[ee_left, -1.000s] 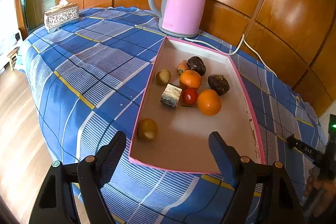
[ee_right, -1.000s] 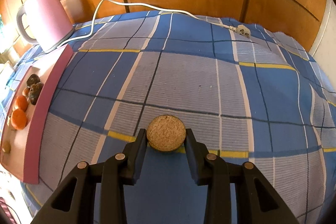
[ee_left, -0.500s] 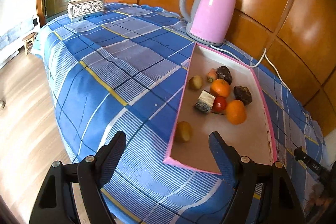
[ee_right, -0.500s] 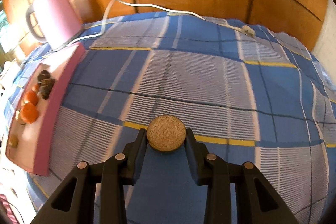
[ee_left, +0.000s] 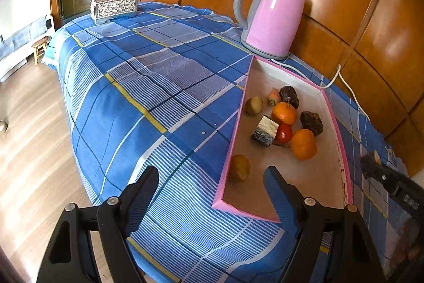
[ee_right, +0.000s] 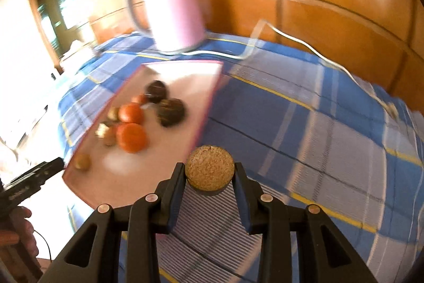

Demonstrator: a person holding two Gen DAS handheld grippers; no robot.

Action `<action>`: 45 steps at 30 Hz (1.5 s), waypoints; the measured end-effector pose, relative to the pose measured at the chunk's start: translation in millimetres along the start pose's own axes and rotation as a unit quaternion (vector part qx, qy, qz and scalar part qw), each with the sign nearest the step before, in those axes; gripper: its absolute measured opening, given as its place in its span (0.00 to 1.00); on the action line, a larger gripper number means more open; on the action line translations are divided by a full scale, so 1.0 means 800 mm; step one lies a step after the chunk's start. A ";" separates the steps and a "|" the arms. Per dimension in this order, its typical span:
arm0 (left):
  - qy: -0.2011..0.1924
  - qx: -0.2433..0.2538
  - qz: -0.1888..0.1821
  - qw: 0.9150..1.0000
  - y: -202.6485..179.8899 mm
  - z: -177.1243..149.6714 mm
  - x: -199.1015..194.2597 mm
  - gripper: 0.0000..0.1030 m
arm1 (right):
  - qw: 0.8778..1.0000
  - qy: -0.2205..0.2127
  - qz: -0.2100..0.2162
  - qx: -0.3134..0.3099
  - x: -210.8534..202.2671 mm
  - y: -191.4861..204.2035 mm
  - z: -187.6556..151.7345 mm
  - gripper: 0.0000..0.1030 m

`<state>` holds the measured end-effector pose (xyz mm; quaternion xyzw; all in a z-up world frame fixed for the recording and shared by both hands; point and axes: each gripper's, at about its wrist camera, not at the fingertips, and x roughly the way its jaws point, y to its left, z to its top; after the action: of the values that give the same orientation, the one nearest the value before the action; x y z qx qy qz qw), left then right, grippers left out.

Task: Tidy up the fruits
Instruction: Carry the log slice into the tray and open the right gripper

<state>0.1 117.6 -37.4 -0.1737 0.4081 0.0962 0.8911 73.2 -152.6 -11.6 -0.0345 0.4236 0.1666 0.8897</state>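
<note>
A pink-rimmed tray point(ee_left: 233, 147) point(ee_right: 204, 108) lies on the blue checked cloth. It holds two oranges point(ee_left: 304, 144), a red fruit point(ee_left: 284, 134), two brown-green fruits point(ee_left: 239, 167), dark lumps point(ee_left: 288, 96) and a small block point(ee_left: 265, 134). My left gripper point(ee_left: 212, 184) hangs open over the tray's near corner, nothing between its fingers. My right gripper point(ee_right: 209, 174) is shut on a round, tan, speckled fruit point(ee_right: 210, 168), held above the cloth beside the tray's right edge. The right wrist view is blurred.
A pink kettle point(ee_left: 273, 17) point(ee_right: 169, 9) stands behind the tray, its white cord point(ee_left: 341, 78) trailing along the wooden wall. A patterned tissue box point(ee_left: 114, 7) sits at the far left corner. The cloth's edge drops to the wooden floor point(ee_left: 34, 139) on the left.
My right gripper has swung left toward the tray with the round fruit still clamped; the tray now fills its view. The left gripper drifted slightly and rolled, so the tray sits further right.
</note>
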 end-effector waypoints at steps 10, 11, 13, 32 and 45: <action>0.001 0.002 0.004 1.000 0.001 0.000 0.005 0.80 | 0.998 0.023 0.014 -0.064 0.052 0.057 0.035 0.35; 0.001 0.003 0.004 1.000 0.001 0.000 0.006 0.80 | 0.997 0.026 0.012 -0.065 0.058 0.059 0.036 0.35; 0.002 0.002 0.005 1.000 0.001 0.000 0.007 0.80 | 0.997 0.032 0.011 -0.070 0.071 0.064 0.039 0.35; -0.005 0.022 0.001 1.000 -0.011 -0.003 0.002 0.80 | 0.997 0.033 -0.027 -0.065 0.095 0.066 0.037 0.45; -0.032 0.075 -0.023 0.996 -0.050 -0.007 -0.022 0.87 | 0.994 -0.044 -0.089 0.047 0.007 0.036 -0.007 0.61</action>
<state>-2.1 77.9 -18.1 -0.1123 0.3809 0.0498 0.9164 62.8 -125.5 -17.2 -0.0231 0.3865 0.0677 0.9195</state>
